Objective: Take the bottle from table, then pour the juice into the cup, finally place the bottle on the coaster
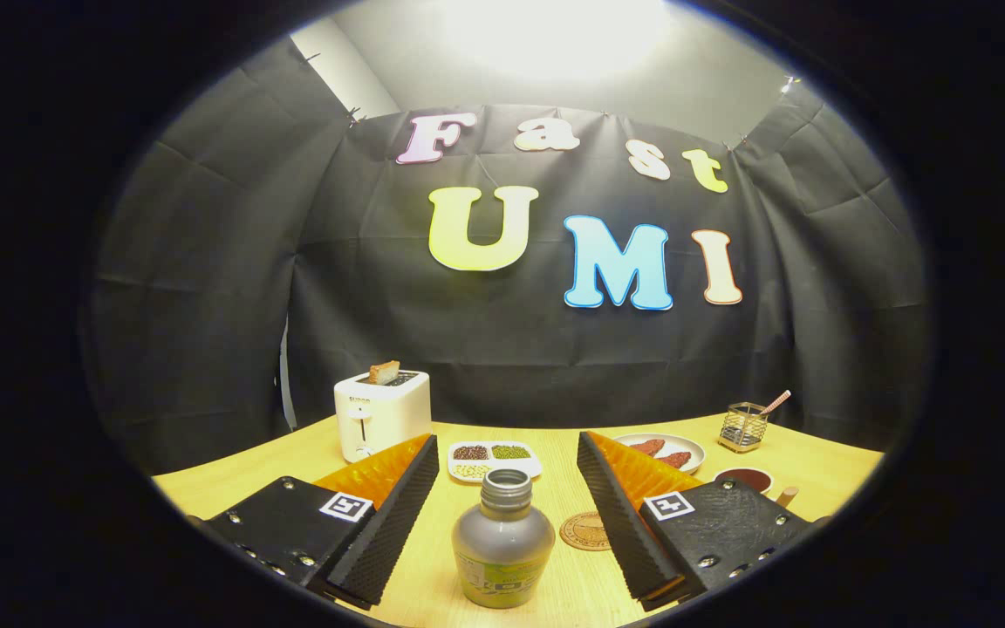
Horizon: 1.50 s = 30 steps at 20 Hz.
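A small capless bottle (503, 541) with a grey upper body and greenish juice at the bottom stands upright on the wooden table (249, 475), between my two fingers and apart from both. My gripper (507, 453) is open wide around it. A round cork coaster (585, 530) lies just right of the bottle, partly hidden by the right finger. A cup (747, 479) with a dark inside sits beyond the right finger.
A white toaster (380, 412) with a slice of bread stands at the far left. A divided dish (492, 458) of beans lies straight beyond the bottle. A white plate (664, 450) with reddish food and a wire holder (743, 426) sit at the far right.
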Tool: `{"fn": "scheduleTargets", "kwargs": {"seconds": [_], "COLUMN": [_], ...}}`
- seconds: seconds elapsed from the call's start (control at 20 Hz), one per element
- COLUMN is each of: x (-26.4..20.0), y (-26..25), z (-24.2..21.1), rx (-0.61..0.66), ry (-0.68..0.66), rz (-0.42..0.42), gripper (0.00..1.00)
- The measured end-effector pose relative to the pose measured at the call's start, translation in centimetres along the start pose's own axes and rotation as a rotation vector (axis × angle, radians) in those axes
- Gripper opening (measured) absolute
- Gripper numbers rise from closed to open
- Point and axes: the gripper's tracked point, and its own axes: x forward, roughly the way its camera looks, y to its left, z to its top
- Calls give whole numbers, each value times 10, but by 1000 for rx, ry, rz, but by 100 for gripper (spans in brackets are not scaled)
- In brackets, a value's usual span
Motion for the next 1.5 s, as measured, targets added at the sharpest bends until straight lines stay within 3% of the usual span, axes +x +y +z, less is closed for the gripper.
{"fn": "scheduleTargets", "kwargs": {"seconds": [0.45, 0.85, 0.9, 1.0, 1.3, 1.5], "x": [9, 11, 11, 11, 7, 4], "y": [4, 5, 5, 7, 1, -21], "z": [-61, -79, -79, -79, -77, -50], "rx": [30, 27, 34, 43, 50, 74], "ry": [27, 48, 49, 44, 65, 28], "rz": [12, 6, 8, 11, -12, -52], "gripper": [98, 93, 93, 83, 78, 77]}}
